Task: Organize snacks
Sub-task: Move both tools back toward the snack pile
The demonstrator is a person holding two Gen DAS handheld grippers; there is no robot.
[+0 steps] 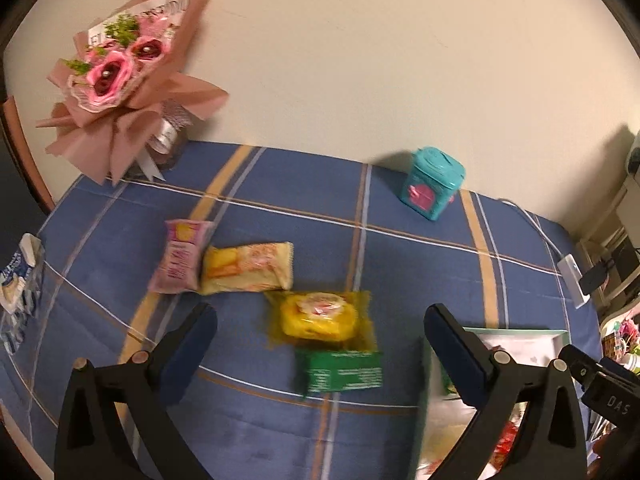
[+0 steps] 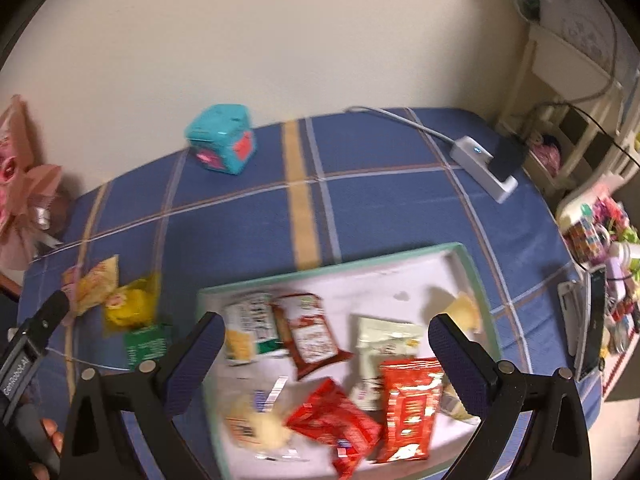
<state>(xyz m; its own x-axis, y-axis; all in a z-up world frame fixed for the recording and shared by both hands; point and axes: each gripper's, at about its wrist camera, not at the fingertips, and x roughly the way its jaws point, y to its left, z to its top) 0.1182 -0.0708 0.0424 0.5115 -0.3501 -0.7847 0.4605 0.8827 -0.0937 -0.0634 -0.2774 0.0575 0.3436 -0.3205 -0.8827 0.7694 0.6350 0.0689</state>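
In the left wrist view, the left gripper (image 1: 320,344) fills the bottom of the frame with its jaws spread wide and nothing between them. Centred just ahead of the fingers, in the lower middle of the frame, lies a yellow cake packet (image 1: 320,318) on the blue plaid tablecloth (image 1: 420,272), touching a green packet (image 1: 344,372) just below it. The cake packet's long axis looks to run across the frame, so it sits crosswise to the open jaws. Up and to the left lie a cream biscuit packet (image 1: 248,266) and a pink wafer packet (image 1: 182,256), side by side and touching. A teal tin (image 1: 434,182) stands at upper right by the wall, a paper-wrapped flower bouquet (image 1: 120,80) at upper left. The white tray (image 1: 532,344) shows at lower right. In the right wrist view, the right gripper (image 2: 326,356) hangs over the tray (image 2: 400,280), jaws wide apart and empty, above a jumble of snacks including a red packet (image 2: 408,408). The loose packets lie at middle left, nearer the left gripper (image 2: 36,332), with nothing apparently blocking its path.
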